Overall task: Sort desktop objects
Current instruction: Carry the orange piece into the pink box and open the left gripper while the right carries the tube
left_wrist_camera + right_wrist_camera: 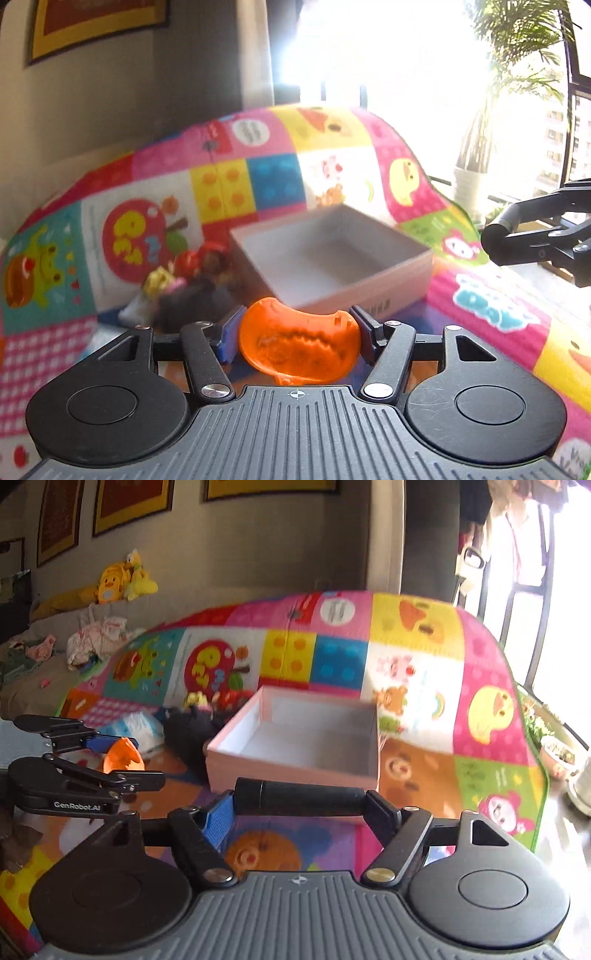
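Orange toy (pixel 299 341): curved plastic piece w/ a toothed ridge, clamped between blue pads of left gripper (pixel 297 339); held in the air above the mat, just in front of the box's near wall. Also seen in right wrist view (pixel 123 758), at left, between the same pads.
Black cylinder (pixel 301 797): matte tube, lying crosswise, gripped end to end by right gripper (pixel 301 803); sits in front of the box's near wall in that view. From left wrist view its rounded end (pixel 496 236) shows at far right, beside the box.
Left jaws: narrow, pressing on orange toy from both sides.
Right jaws: mid-wide, closed on black cylinder's two ends.
Box (pixel 391 291): pale pink outside, white/grey inside, open top, nothing seen in it; rests on mat betw. the two grippers' lines of sight.
Mat (pixel 229 188): bright cartoon patchwork, far edge curls up behind box.
Toy pile (pixel 188 280): blurred heap left of box, touching or nearly touching its left wall; red, yellow, dark bits, can't tell what each is.
Plush toys (pixel 122 579): yellow, on a ledge by the wall, well apart from mat.
Potted palm (pixel 476 162): white pot by the bright window, behind mat's right edge.
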Action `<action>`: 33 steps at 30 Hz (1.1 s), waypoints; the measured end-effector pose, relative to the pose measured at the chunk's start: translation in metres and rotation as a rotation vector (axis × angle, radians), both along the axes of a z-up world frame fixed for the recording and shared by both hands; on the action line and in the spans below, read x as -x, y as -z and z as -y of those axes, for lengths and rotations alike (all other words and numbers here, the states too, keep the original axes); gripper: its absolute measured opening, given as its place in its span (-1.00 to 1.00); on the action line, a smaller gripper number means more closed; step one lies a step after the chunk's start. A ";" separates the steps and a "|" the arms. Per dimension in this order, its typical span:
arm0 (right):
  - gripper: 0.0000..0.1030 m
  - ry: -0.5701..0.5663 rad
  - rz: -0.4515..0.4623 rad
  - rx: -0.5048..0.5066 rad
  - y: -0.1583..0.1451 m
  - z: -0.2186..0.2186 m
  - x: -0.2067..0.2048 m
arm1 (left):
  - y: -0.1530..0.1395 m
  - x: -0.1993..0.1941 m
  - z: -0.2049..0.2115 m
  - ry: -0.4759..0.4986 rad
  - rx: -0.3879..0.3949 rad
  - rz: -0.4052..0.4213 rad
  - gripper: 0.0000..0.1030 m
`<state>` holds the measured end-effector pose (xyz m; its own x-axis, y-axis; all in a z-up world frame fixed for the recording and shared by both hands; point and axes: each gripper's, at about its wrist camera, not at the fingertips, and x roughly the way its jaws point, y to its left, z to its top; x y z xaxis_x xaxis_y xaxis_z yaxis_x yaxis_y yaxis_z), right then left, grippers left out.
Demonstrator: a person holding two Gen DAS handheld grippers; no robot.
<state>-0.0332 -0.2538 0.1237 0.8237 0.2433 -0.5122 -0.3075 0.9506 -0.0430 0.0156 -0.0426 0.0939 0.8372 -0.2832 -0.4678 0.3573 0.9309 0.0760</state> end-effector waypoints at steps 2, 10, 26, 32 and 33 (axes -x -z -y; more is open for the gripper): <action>0.45 0.023 0.051 -0.008 -0.015 0.005 -0.007 | -0.008 -0.026 0.016 0.008 -0.008 0.033 0.28; 0.45 0.089 0.036 -0.013 -0.013 0.022 -0.035 | 0.010 -0.132 0.047 -0.031 0.096 -0.065 0.47; 0.45 0.096 -0.109 0.049 0.037 -0.026 -0.163 | 0.054 -0.013 -0.070 -0.240 0.112 -0.101 0.99; 0.49 0.084 -0.145 0.056 0.044 -0.060 -0.188 | 0.071 0.003 -0.096 -0.349 0.069 -0.112 0.99; 0.49 0.069 -0.130 0.064 0.042 -0.066 -0.181 | 0.073 0.006 -0.098 -0.371 0.042 -0.091 0.99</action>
<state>0.1482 -0.1882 0.0814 0.7633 0.1520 -0.6279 -0.2484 0.9662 -0.0682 0.0097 0.0553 0.0207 0.8420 0.0105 -0.5394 -0.0005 0.9998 0.0188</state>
